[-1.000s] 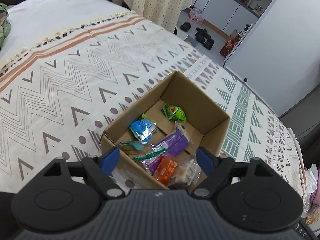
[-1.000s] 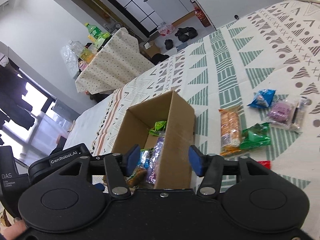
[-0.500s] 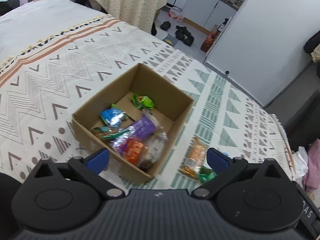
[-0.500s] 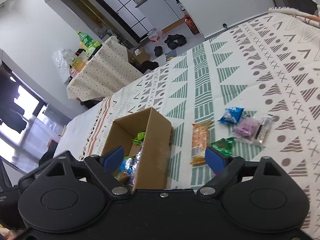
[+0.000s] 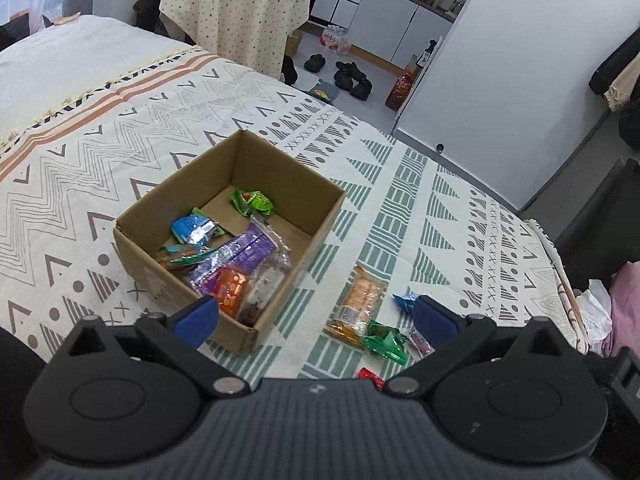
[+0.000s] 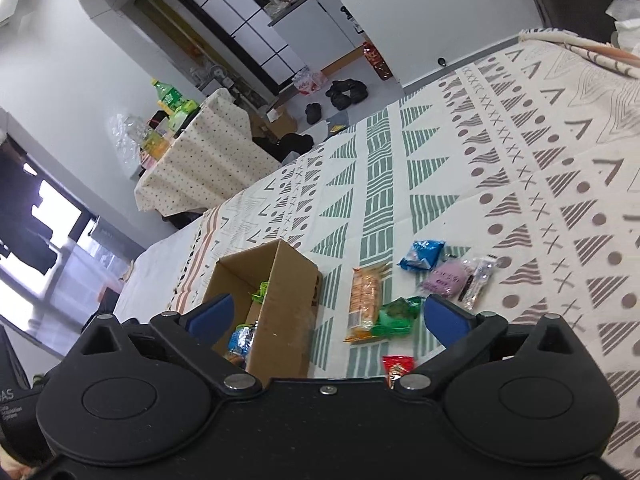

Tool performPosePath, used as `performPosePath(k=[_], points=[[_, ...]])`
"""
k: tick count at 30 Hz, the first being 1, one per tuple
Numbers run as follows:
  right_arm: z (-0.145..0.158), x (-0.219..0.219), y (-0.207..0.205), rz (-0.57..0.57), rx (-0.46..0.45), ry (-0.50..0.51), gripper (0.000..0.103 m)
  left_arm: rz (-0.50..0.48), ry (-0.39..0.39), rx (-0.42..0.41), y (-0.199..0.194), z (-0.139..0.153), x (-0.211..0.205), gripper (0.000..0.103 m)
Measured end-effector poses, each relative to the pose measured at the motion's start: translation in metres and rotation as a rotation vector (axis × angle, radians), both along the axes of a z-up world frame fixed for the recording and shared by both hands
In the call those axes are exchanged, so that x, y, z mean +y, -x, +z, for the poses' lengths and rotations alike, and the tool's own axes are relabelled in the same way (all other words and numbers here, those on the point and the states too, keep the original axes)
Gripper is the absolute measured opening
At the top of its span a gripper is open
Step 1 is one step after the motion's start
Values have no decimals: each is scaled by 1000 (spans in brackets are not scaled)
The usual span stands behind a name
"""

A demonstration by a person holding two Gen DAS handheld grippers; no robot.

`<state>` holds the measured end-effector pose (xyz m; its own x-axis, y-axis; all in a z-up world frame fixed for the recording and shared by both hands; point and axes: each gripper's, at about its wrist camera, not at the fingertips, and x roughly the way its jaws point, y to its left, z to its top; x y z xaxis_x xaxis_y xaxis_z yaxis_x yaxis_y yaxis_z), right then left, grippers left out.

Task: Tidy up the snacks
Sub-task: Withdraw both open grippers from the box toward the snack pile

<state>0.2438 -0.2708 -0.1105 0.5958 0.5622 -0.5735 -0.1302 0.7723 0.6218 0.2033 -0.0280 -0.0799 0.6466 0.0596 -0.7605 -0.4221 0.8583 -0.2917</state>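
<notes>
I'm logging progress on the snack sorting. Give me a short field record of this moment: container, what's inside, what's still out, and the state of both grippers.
container: cardboard box, open top, on the patterned bedspread
inside box: green packet, blue packet, purple packet, orange packet, others partly hidden
still on bedspread: orange cracker pack, green pouch, blue pouch, purple bun pack, red packet
left gripper: open, nothing between its fingers
right gripper: jaws opening, nothing between its fingers
</notes>
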Motion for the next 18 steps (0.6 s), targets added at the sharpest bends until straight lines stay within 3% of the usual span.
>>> performPosePath(k=[18], points=[[-13, -58, -2, -35, 26, -29, 103, -10, -18, 91, -6, -25, -54, 103]])
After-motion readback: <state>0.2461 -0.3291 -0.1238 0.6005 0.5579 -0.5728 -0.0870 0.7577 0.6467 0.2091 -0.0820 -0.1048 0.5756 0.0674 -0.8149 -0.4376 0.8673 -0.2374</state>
